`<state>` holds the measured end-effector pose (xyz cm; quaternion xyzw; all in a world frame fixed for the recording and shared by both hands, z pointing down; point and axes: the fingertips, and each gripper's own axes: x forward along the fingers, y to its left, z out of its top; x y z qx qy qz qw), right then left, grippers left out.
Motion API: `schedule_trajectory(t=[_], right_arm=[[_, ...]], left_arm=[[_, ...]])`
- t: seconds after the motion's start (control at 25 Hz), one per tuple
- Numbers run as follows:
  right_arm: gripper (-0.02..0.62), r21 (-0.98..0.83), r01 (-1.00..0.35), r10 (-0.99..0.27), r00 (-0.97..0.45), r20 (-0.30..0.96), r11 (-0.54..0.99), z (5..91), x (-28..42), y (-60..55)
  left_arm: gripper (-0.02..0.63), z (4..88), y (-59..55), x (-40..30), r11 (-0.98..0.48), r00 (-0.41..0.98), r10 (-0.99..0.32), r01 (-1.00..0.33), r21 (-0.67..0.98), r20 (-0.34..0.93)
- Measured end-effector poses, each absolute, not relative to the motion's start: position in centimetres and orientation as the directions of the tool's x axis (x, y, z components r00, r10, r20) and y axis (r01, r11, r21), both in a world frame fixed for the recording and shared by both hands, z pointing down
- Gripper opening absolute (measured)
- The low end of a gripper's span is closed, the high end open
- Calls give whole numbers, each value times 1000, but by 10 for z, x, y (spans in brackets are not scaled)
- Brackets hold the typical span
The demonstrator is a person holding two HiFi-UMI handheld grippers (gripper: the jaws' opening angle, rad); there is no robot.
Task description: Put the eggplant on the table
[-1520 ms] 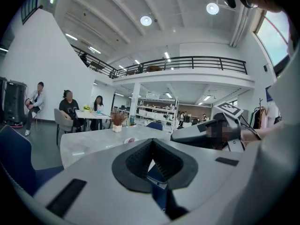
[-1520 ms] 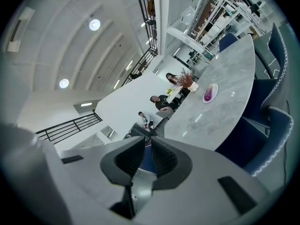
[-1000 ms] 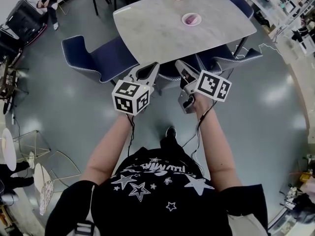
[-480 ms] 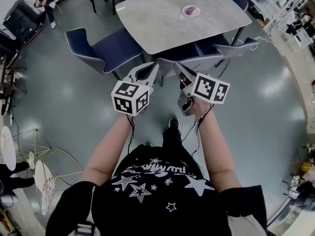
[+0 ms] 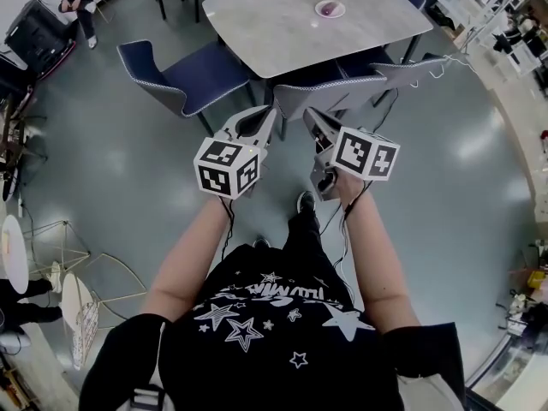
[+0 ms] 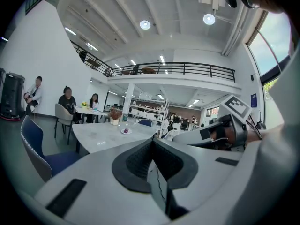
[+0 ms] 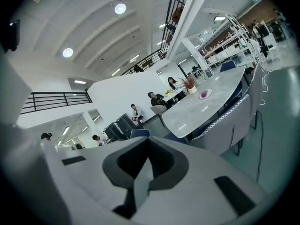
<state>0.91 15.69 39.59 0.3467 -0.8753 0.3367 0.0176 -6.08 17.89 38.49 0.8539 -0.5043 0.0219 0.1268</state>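
Observation:
A small purple eggplant lies on a white plate (image 5: 330, 8) on the far side of the grey marble table (image 5: 274, 28). The plate (image 6: 125, 131) looks tiny in the left gripper view, and the plate (image 7: 205, 94) is just as distant in the right gripper view. I stand on the floor well short of the table. My left gripper (image 5: 267, 115) and right gripper (image 5: 310, 115) are held side by side at chest height, pointing toward the table. Both are shut with nothing between their jaws, as the left gripper (image 6: 152, 142) and right gripper (image 7: 149, 142) show in their own views.
A grey chair (image 5: 330, 94) stands between me and the table, a blue chair (image 5: 184, 71) to its left and another grey chair (image 5: 413, 68) to its right. A flower vase (image 7: 190, 85) sits at the table's far edge. Seated people (image 6: 65, 102) are beyond it. Wire frames (image 5: 77, 272) stand at left.
The table and chairs have slid toward the top of the head view and look smaller. Both grippers keep the same pose and stay shut.

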Motion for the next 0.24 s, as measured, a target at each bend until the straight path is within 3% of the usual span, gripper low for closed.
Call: schedule_trajectory(t=[0.24], right_arm=[[6, -539, -654, -622, -733, 275, 532, 396, 9, 170]], left_arm=[[8, 384, 193, -64, -471, 501, -850, -861, 192, 163]])
